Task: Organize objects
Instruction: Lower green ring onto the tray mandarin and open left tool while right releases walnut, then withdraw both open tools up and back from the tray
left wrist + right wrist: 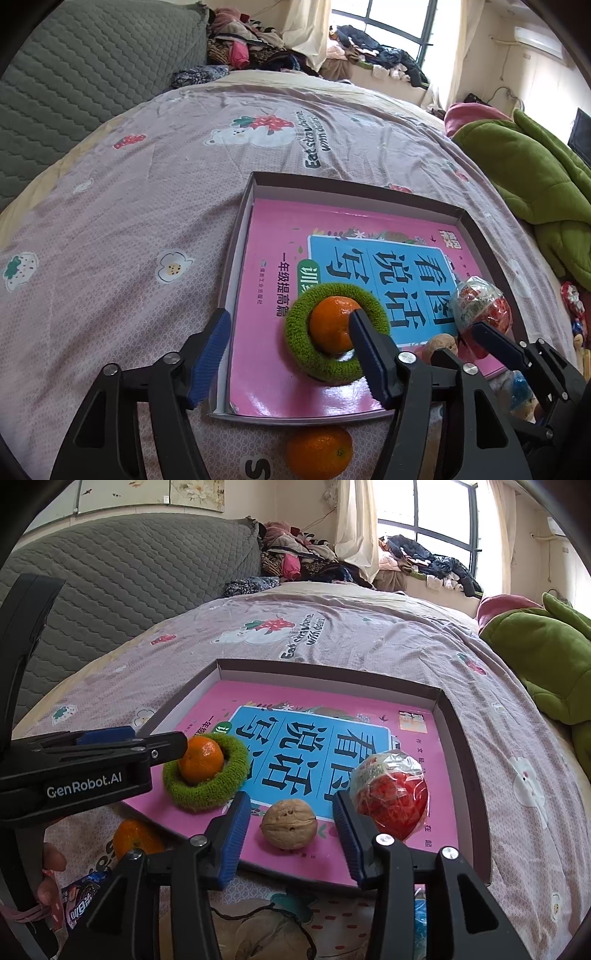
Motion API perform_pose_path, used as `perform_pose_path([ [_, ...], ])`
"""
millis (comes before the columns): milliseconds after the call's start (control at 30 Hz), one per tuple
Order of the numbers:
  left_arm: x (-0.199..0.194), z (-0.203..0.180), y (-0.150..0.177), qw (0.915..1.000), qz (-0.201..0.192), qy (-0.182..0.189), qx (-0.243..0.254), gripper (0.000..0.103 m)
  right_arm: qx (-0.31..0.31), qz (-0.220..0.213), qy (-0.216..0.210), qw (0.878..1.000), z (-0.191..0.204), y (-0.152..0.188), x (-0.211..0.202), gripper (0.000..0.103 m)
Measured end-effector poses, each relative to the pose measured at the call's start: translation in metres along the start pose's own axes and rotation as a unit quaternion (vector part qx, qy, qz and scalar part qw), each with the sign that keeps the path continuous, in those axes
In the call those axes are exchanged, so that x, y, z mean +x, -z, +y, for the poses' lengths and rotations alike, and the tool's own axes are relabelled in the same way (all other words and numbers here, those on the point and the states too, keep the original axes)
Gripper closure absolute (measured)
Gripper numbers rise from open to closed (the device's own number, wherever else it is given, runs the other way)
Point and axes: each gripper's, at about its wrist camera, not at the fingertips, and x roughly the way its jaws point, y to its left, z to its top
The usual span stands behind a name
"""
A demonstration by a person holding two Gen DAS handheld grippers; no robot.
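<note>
A shallow cardboard box point(332, 181) on the bed holds a pink book point(277, 369). On the book a tangerine point(327, 326) sits inside a fuzzy green ring point(306, 354). My left gripper point(289, 319) is open around the ring; its right finger crosses in front of the tangerine. A walnut point(289, 823) lies between the fingers of my open right gripper point(291, 798), with a gap on each side. A red ball in clear wrap point(395, 805) rests just right of it. A second tangerine point(317, 452) lies on the quilt outside the box's near edge.
A person's hand point(51, 860) and a snack packet point(81, 897) show at lower left. A green blanket point(535, 177) is heaped to the right, a grey quilted headboard point(74, 92) on the left, and piled clothes point(251, 40) behind the bed.
</note>
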Motion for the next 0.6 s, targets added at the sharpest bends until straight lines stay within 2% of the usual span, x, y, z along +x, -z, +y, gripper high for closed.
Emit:
perform_pose_path([
  [300,-0.002,0.007,-0.002,0.9999,-0.008,0.006,-0.012,0.029,0.012,-0.013,-0.002,1.000,-0.005,-0.001,-0.006,0.050],
  [600,-0.010,0.009,-0.002,0.9996,-0.021,0.010,-0.017,0.029,0.029,-0.052,0.000,0.998,-0.012,-0.007,-0.022,0.047],
])
